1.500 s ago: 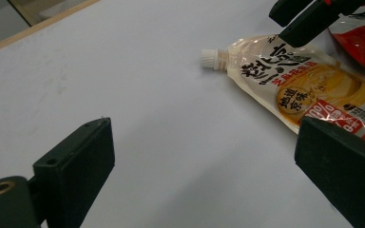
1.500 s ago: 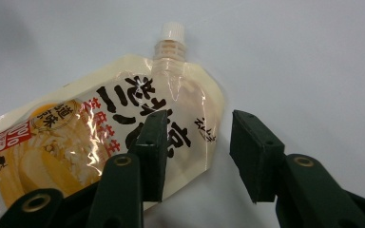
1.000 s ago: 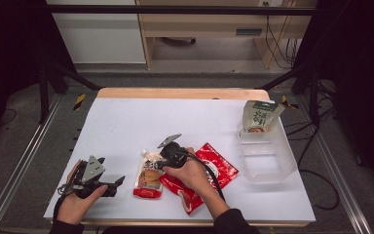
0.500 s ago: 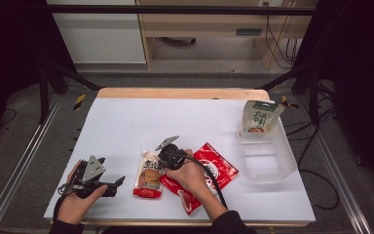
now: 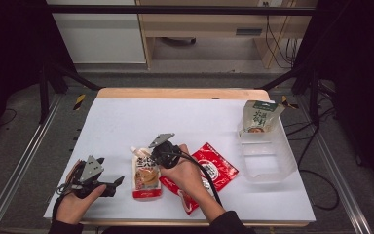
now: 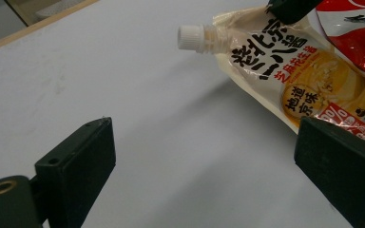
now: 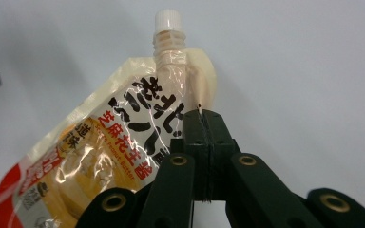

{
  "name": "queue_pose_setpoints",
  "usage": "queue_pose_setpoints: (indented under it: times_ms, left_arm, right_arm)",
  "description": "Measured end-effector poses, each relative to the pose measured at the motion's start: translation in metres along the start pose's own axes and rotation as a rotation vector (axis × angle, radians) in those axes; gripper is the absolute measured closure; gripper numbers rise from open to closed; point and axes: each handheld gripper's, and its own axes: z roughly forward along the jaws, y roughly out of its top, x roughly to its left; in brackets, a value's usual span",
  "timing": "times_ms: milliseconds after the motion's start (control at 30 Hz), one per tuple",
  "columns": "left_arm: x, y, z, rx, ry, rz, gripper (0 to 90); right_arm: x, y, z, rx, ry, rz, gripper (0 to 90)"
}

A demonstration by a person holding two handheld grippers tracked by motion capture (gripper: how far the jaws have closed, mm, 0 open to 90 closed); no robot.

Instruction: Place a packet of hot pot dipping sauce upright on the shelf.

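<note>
A cream spouted sauce pouch (image 5: pixel 146 176) with a white cap lies flat near the table's front, spout pointing away. My right gripper (image 5: pixel 150 157) sits at its upper end. In the right gripper view the jaws (image 7: pixel 202 116) are shut together and their tips rest at the pouch (image 7: pixel 100 156) shoulder beside the spout; I cannot tell whether they pinch its edge. My left gripper (image 5: pixel 116 186) lies on the table to the pouch's left, open and empty. In the left gripper view its wide-apart jaws (image 6: pixel 204 175) frame bare table, with the pouch (image 6: pixel 294 80) just beyond.
A red flat packet (image 5: pixel 217 168) lies under the right hand, partly beneath the pouch's right side. A clear plastic bin (image 5: pixel 268 158) stands at the right with a green-topped bag (image 5: pixel 258 117) leaning in its far end. The white table's (image 5: pixel 126 122) far half is bare.
The right gripper has moved left and slightly down onto the pouch's upper end. The left gripper and the pouch have stayed in place.
</note>
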Motion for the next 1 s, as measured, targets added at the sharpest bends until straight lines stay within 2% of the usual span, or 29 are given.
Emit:
queue_pose_setpoints:
  times_ms: [233,467,600,833,933,967,1000]
  left_arm:
    - [0.0,0.001,-0.002,-0.007,-0.016,-0.013,6.9]
    - [-0.002,0.002,-0.005,-0.023,-0.034,-0.024,7.7]
    - [-0.005,0.005,-0.008,-0.032,-0.048,-0.029,8.5]
    - [-0.011,0.019,-0.014,-0.05,-0.087,-0.012,9.0]
    - [-0.013,0.029,-0.016,-0.06,-0.106,0.0,9.1]
    - [-0.013,0.033,-0.017,-0.065,-0.112,0.004,9.2]
    - [-0.014,0.037,-0.018,-0.072,-0.117,0.007,9.2]
  right_arm:
    - [0.006,0.016,-0.024,-0.065,0.011,-0.035,90.0]
    - [0.009,0.027,-0.05,-0.132,0.065,-0.043,90.0]
    - [0.009,0.033,-0.061,-0.137,0.073,-0.071,90.0]
    - [-0.001,0.035,-0.085,-0.159,0.058,-0.082,90.0]
    - [-0.006,0.034,-0.099,-0.163,0.048,-0.085,90.0]
    - [-0.011,0.033,-0.108,-0.174,0.05,-0.082,90.0]
    - [-0.011,0.033,-0.108,-0.174,0.05,-0.082,90.0]
